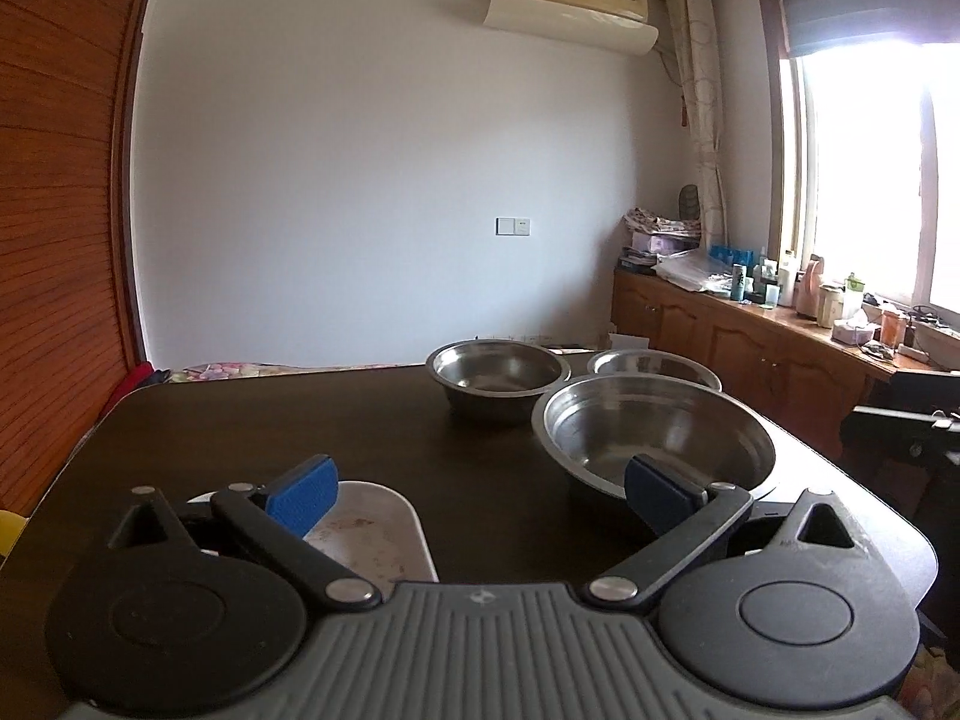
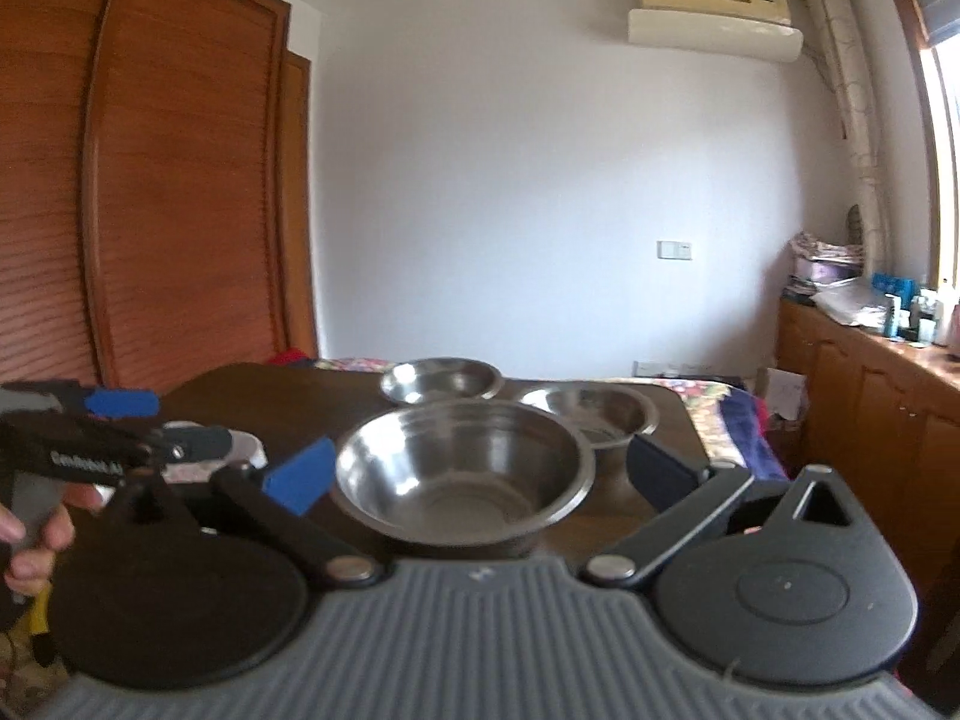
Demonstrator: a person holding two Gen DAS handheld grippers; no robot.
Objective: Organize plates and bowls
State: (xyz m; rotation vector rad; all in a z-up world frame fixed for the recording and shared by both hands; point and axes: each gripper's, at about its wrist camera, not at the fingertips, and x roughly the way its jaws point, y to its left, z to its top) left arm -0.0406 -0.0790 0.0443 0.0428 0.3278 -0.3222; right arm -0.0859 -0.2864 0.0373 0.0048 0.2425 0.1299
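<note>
Three round stainless-steel bowls [image 2: 465,468] are sitting on the dark worktop [image 1: 300,420]: light, rigid, slippery, probably best pinched at the thin rim. The left tool [image 1: 480,489] and right tool [image 2: 480,468] are both gaping wide, gripping nothing.

Plate [image 1: 366,531] left of three bowls [image 1: 657,435] on table [image 1: 300,420]

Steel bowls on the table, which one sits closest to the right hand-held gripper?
The largest steel bowl, directly between the open right hand-held gripper fingers. The two smaller bowls sit behind it.

Home bedroom: louvred wardrobe [image 2: 150,180], air conditioner [image 1: 576,6], curtained window [image 1: 870,180].
</note>
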